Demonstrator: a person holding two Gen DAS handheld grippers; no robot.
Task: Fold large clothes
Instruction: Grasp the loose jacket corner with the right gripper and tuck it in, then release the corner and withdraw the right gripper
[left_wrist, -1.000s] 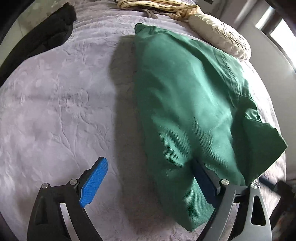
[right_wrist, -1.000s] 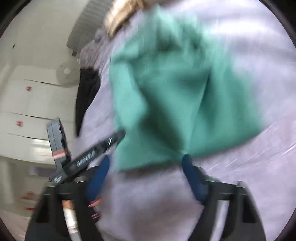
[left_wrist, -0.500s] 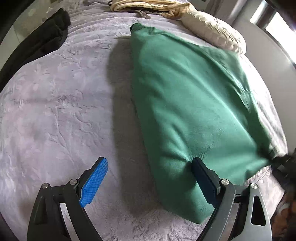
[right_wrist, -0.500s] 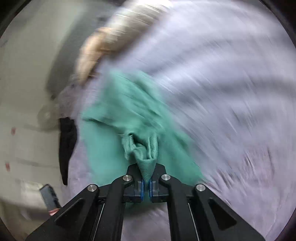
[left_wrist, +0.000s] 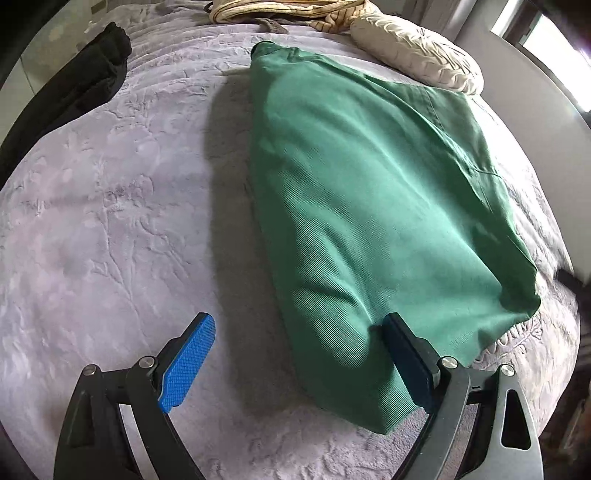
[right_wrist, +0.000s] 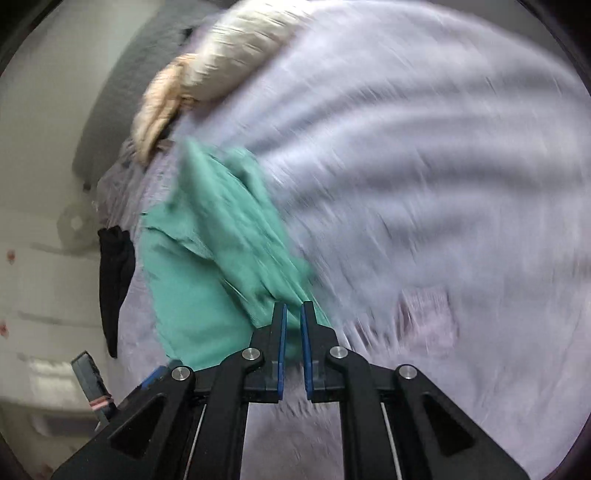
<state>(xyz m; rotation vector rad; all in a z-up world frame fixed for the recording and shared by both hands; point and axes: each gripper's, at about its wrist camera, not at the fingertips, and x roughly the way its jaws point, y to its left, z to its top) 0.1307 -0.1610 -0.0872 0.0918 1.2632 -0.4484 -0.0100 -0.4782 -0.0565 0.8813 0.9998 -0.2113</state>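
the lavender embossed bedspread (left_wrist: 103, 206) covers the bed and fills most of both my views, though it is smeared with blur in the right wrist view (right_wrist: 424, 184). on it lies the large green twill garment (left_wrist: 362, 206), spread lengthwise from the near edge of the bed up toward the pillows, its near end lying between my left jaws; in the right wrist view it shows as a paler green, rumpled mass (right_wrist: 207, 266) running away from my right jaws. a long black garment (left_wrist: 70, 92) lies along the far left edge of the bed, well apart from the green one. a cream quilted pillow (left_wrist: 417, 55) sits at the head of the bed just beyond the green garment's far corner, beside a bundled beige striped cloth (left_wrist: 280, 9). my left gripper (left_wrist: 295, 343) has its jaws wide, the right blue pad (left_wrist: 406, 362) touching the garment's near end, the left pad on bare bedspread. my right gripper (right_wrist: 291, 325) has its jaws narrowed to a slim gap, with green fabric right at the tips; i cannot tell whether any is pinched.
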